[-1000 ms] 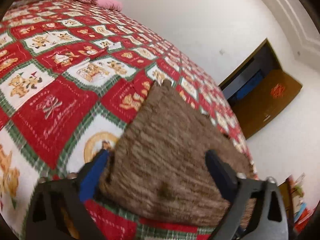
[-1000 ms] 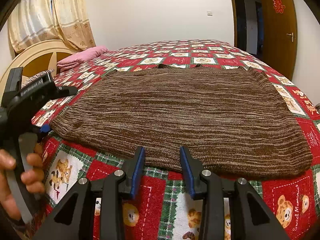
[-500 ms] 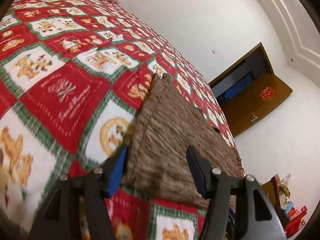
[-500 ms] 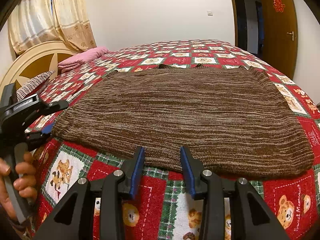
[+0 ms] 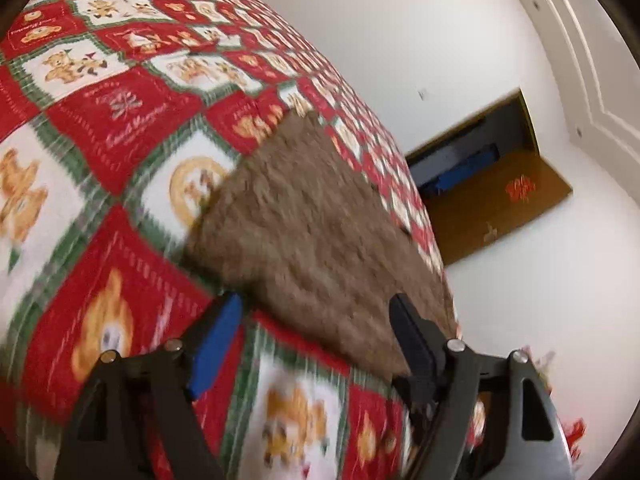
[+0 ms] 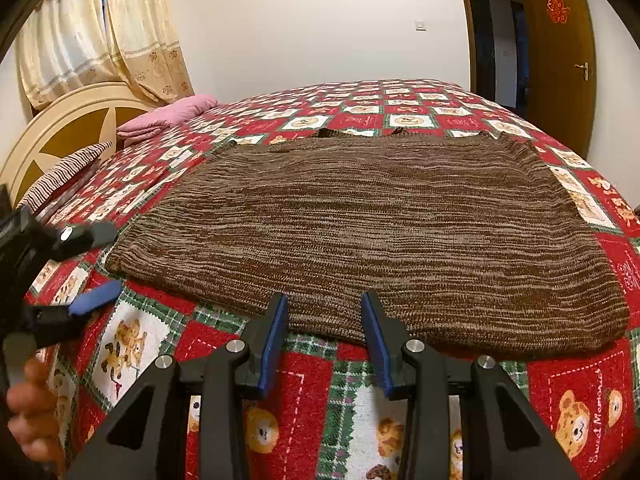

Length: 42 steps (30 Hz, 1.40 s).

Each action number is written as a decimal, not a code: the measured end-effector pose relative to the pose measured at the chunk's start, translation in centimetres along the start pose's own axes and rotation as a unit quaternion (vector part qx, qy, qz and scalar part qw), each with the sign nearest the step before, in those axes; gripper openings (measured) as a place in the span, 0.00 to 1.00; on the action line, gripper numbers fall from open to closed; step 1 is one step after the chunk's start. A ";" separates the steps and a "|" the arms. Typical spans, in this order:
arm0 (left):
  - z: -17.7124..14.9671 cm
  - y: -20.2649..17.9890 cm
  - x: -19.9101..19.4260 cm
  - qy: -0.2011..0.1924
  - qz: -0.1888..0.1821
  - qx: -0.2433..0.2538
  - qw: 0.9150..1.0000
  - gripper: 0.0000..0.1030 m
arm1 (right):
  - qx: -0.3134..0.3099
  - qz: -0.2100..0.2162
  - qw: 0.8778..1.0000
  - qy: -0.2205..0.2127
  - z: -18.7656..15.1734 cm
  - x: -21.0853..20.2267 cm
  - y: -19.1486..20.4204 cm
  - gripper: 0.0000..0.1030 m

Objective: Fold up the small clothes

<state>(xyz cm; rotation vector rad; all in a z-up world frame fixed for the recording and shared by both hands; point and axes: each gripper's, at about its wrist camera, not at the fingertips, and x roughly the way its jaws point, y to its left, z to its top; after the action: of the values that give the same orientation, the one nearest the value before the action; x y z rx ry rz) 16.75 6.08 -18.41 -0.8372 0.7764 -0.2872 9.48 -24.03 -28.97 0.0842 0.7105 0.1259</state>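
A brown knitted garment [image 6: 380,232] lies spread flat on the teddy-bear quilt [image 6: 400,108]. In the right wrist view my right gripper [image 6: 324,304] stands at the middle of the near hem. Its blue pads are apart on either side of the hem edge and do not press it. My left gripper [image 6: 94,262] hovers just off the garment's near left corner, held by a hand [image 6: 32,412]. In the blurred left wrist view the left gripper [image 5: 316,308] has its jaws opening, with the garment [image 5: 320,232] corner lying between the fingertips, ungripped.
A pink folded cloth [image 6: 172,114] and a striped pillow [image 6: 68,168] lie by the cream headboard [image 6: 72,120] at the far left. Curtains [image 6: 100,40] hang behind. A wooden door [image 6: 556,48] stands open at the far right, past the bed's edge.
The left gripper drew back from deep over the garment's corner to its edge, narrowing and then widening its jaws. It sank lower in the right wrist view. The right gripper stayed still.
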 end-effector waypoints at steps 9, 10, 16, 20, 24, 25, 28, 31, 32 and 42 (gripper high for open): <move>4.3 0.6 2.3 -0.027 -0.035 -0.048 0.998 0.85 | -0.003 -0.002 1.000 0.001 0.0 0.0 0.1 0.39; 4.2 0.7 2.1 -0.025 -0.041 -0.047 0.998 0.84 | -0.003 -0.002 1.000 0.000 0.0 0.0 0.1 0.39; 1.8 0.9 0.2 -0.013 -0.013 0.004 1.000 0.71 | -0.003 -0.002 1.000 0.000 0.0 0.0 0.1 0.39; 1.6 1.2 -0.7 -0.016 -0.011 -0.006 1.000 0.72 | -0.007 -0.007 1.000 0.001 0.0 -0.1 0.2 0.39; 2.9 2.1 -0.6 0.009 -0.030 -0.029 0.999 0.72 | -0.045 0.005 0.999 -0.002 0.6 -0.8 1.8 0.39; 3.1 2.1 -0.6 0.016 -0.036 -0.031 0.999 0.72 | -0.067 0.018 0.998 -0.010 1.0 -1.3 3.0 0.39; 3.6 2.0 -1.0 0.022 -0.022 -0.015 0.999 0.72 | -0.121 0.040 0.992 -0.019 2.1 -1.8 6.7 0.52; 4.2 2.1 -1.5 0.032 -0.007 -0.005 0.999 0.75 | -0.183 0.046 0.982 0.002 3.0 0.1 10.4 0.73; 4.4 2.2 -1.7 0.035 -0.004 -0.002 0.999 0.79 | -0.204 0.046 0.978 0.006 3.1 0.8 11.3 0.73; 6.2 3.3 -2.5 0.062 -0.016 0.005 0.998 0.89 | -0.126 0.099 0.986 0.047 5.5 5.0 10.1 0.08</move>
<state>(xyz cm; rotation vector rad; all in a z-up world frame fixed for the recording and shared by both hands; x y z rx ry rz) 19.21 12.95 -17.00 -0.8282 0.8766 -0.3731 15.93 -13.49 -26.81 -0.0949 0.7745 0.4111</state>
